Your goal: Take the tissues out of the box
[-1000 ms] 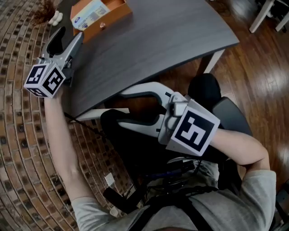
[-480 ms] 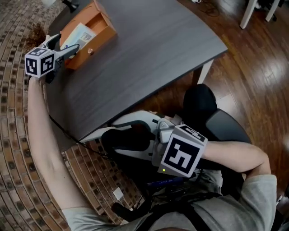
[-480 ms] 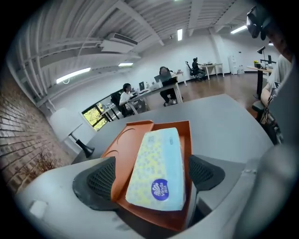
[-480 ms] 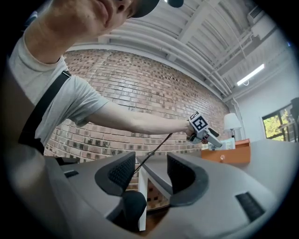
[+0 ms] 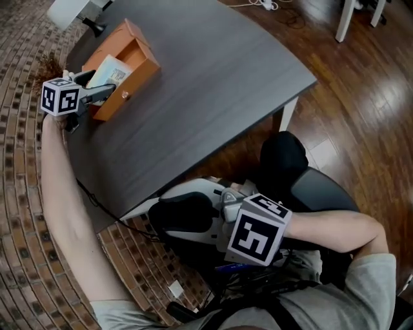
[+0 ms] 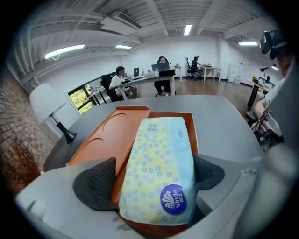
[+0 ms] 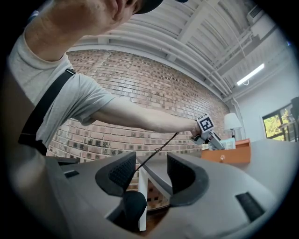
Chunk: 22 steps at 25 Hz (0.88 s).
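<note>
An open orange box (image 5: 139, 61) stands at the far left of the dark table (image 5: 213, 77). A tissue pack (image 5: 108, 69) with yellow and blue dots lies in it. My left gripper (image 5: 111, 94) has reached the box's near end. In the left gripper view the tissue pack (image 6: 159, 172) lies between the pads, with the orange box (image 6: 112, 135) wall inside the left pad. The left gripper (image 6: 149, 176) jaws are closing and its pads do not press on the pack. My right gripper (image 5: 169, 214) hangs below the table's near edge. In its own view the right gripper (image 7: 147, 175) is open and empty.
A white lamp (image 5: 68, 9) stands on the table's far corner behind the box. A black chair (image 5: 284, 148) sits under the table's near edge. Brick wall (image 5: 26, 213) lies to the left, wooden floor (image 5: 361, 84) to the right. People sit at desks (image 6: 161, 65) far off.
My left gripper has travelled forward to the orange box and its jaws have spread around the tissue pack. The right gripper has sunk a little lower below the table edge.
</note>
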### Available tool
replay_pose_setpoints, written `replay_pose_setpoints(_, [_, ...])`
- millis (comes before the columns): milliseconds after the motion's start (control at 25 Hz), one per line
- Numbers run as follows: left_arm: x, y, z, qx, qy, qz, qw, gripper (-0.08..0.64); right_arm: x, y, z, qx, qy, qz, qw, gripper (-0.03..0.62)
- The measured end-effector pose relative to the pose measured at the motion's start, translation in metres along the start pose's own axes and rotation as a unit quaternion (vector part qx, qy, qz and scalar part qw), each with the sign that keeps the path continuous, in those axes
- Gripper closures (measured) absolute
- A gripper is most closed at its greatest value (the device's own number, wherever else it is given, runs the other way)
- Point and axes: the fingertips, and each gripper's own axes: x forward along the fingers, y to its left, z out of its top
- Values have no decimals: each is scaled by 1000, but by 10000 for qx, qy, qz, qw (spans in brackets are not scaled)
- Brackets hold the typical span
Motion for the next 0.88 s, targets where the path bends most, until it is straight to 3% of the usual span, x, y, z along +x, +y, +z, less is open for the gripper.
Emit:
replay_pose_setpoints(160, [3,-7,1,108,8,-231,9997,166,2,1,-1,-53,2,24,10000,380])
replay_pose_setpoints(320, [-9,-7,11,483,-131,35,9987,176,3,2,-3,-94,20,37,9999,382])
replay_pose_setpoints(400, [-23,-7,26,542,-435,214,9974,176,3,1,-3,-131,36,19,9999,383])
replay_pose_setpoints(520, [-61,-12,59,504,-1297,590,9885,176,2,-1,-1,-202,19,-33,9998,385])
replay_pose_setpoints(600, [-94,-25,82,315,-2184,840,9717,176,1,-2,0,-260,-3,-99,9996,388])
replay_pose_setpoints(640, [-112,-36,91,130,-2707,896,9584,176,0,-3,1,-284,-7,-132,9995,391])
replay_pose_setpoints(760, [-161,-77,96,-700,-4114,845,9048,176,0,-5,2,-231,-16,-199,9995,391])
replay_pose_setpoints(880, [-183,-126,76,-1577,-4978,552,8510,176,-1,-7,4,7,-166,-194,9997,391])
